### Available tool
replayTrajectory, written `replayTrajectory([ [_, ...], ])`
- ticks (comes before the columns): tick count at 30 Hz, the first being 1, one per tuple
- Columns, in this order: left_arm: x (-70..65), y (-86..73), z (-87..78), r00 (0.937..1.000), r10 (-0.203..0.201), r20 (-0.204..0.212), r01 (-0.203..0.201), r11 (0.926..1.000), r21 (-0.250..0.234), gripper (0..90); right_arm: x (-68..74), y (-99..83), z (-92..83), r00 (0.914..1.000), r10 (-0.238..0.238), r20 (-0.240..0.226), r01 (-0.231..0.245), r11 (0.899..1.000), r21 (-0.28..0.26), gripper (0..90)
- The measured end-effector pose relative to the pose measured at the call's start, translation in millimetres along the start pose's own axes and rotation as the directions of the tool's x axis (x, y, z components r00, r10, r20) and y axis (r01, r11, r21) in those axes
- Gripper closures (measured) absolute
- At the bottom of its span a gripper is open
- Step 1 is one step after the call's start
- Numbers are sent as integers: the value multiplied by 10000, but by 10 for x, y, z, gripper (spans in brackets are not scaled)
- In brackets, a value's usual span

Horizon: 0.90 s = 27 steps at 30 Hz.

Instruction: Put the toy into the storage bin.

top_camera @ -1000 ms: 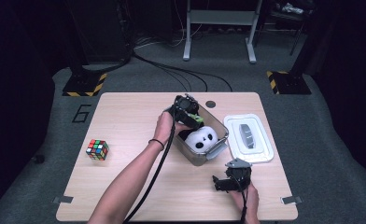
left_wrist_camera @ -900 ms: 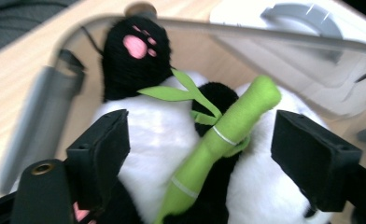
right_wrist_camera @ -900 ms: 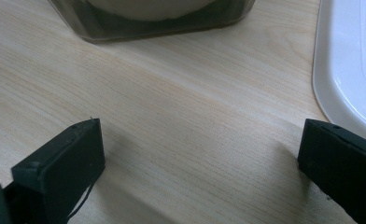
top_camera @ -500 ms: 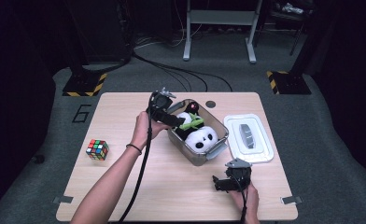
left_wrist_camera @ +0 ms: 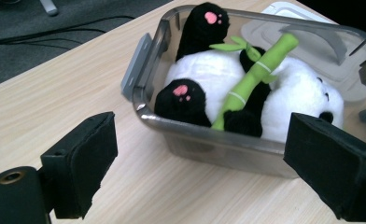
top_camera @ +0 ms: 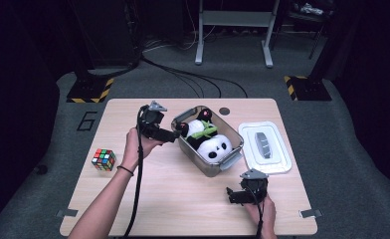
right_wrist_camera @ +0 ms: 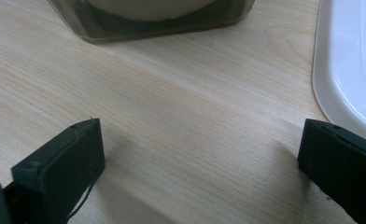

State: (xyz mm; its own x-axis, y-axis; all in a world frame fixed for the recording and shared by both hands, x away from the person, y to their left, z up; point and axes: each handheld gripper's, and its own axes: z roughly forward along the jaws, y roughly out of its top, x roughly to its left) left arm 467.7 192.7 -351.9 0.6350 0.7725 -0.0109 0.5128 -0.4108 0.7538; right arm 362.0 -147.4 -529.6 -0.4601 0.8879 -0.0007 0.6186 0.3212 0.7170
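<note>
A clear plastic box [top_camera: 210,169] stands mid-table with a panda plush [top_camera: 217,147] lying in it, a green bamboo stalk [top_camera: 204,130] across its belly. My left gripper [top_camera: 174,135] hovers just left of the box, pointing at it. Its jaws have just been opening and stand open with nothing between them. In the left gripper view the box wall [left_wrist_camera: 218,149], the panda [left_wrist_camera: 209,70] and the bamboo [left_wrist_camera: 253,74] lie ahead of the left gripper [left_wrist_camera: 204,163]. My right gripper [top_camera: 231,194] rests low near the table's front edge, open and empty; in its own view the right gripper [right_wrist_camera: 200,158] is over bare wood.
A white lid [top_camera: 265,147] lies flat to the right of the box, its edge visible from the right gripper [right_wrist_camera: 354,70]. A Rubik's cube [top_camera: 104,159] sits at the table's left side. Cables run across the floor behind the table.
My left gripper has drawn back from over the box's far end to its left side, jaws wider apart. The panda stays in the box. The right hand has not moved.
</note>
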Motion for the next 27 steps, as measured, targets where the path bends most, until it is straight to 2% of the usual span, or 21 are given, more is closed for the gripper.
replayTrajectory([
  [2, 27, -60, -51, 9999, 35, -124, -35, 10000, -19, 88, 0, 0, 0, 10000, 6, -1, -6, 10000, -2, 0],
  [5, 52, -150, -99, 9996, -151, -228, 147, 9997, -173, 80, 1, 0, 0, 10000, 8, -1, -8, 10000, -2, 0],
  [6, 66, -173, -117, 9997, -39, -251, 37, 10000, -86, 74, 0, 0, 0, 10000, -4, -3, 4, 10000, -4, 0],
  [8, 85, -244, -154, 9993, -127, -350, 121, 9998, -156, 69, 1, 0, 0, 10000, 17, 2, -17, 10000, 1, 0],
  [11, 134, -335, -231, 9989, -49, -457, 41, 9999, -157, 55, 1, 0, 0, 10000, 9, 0, -9, 10000, 3, 0],
  [19, 276, -590, -403, 9965, -460, -694, 422, 9976, -557, 32, 1, 1, 1, 10000, 17, 4, -17, 10000, 1, 0],
  [23, 362, -736, -481, 9934, -708, -904, 633, 9946, -828, 18, 2, 1, 0, 10000, 30, -10, -30, 10000, 2, 0],
  [27, 455, -874, -546, 9847, -1062, -1379, 959, 9922, -794, 16, 1, 1, 0, 10000, 28, -12, -28, 10000, 7, 0],
])
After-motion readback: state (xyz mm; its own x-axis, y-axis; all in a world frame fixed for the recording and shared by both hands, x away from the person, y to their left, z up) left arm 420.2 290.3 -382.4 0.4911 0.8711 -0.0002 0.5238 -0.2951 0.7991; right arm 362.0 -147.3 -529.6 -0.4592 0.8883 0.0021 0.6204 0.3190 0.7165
